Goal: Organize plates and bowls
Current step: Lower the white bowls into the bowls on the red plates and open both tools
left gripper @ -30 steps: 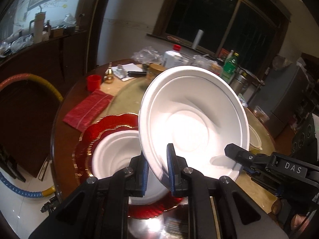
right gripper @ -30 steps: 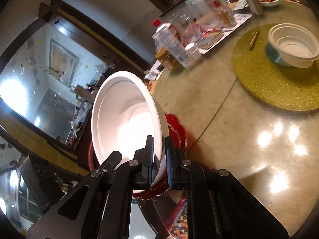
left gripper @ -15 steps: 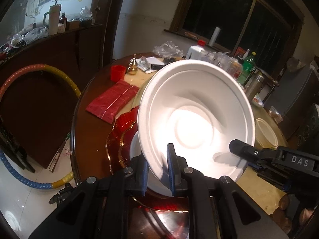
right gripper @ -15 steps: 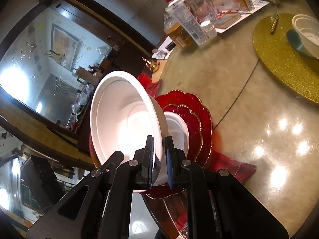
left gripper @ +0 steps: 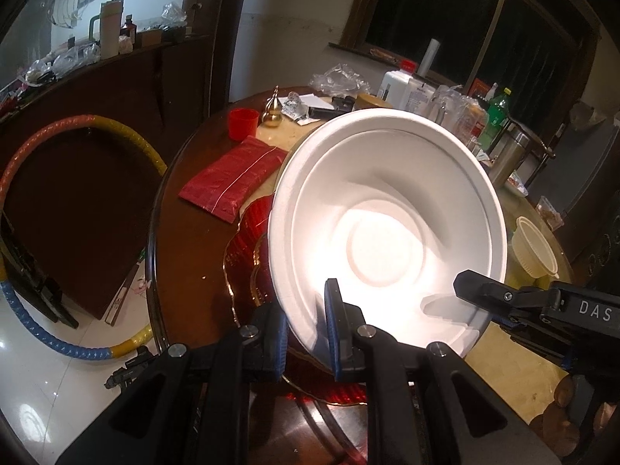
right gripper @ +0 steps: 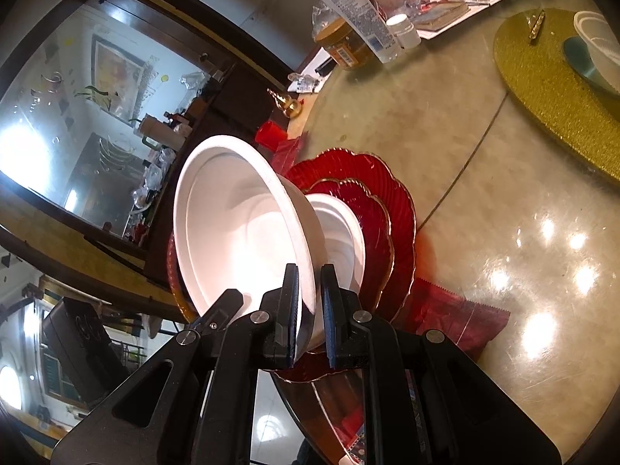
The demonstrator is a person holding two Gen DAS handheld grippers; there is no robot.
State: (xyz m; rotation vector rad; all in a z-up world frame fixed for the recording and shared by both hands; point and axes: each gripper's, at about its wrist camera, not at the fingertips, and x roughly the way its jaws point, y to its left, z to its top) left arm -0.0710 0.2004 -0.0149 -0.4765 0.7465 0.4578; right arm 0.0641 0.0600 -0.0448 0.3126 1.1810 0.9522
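currently both left gripper and right gripper clamp opposite rims of the white bowl, tilted over stacked red plates near the table edge.

Your tilted white bowl hides most of the red plates beneath it. The frame edge cuts off the cream bowl on the gold mat, and bottle labels are too small to read.
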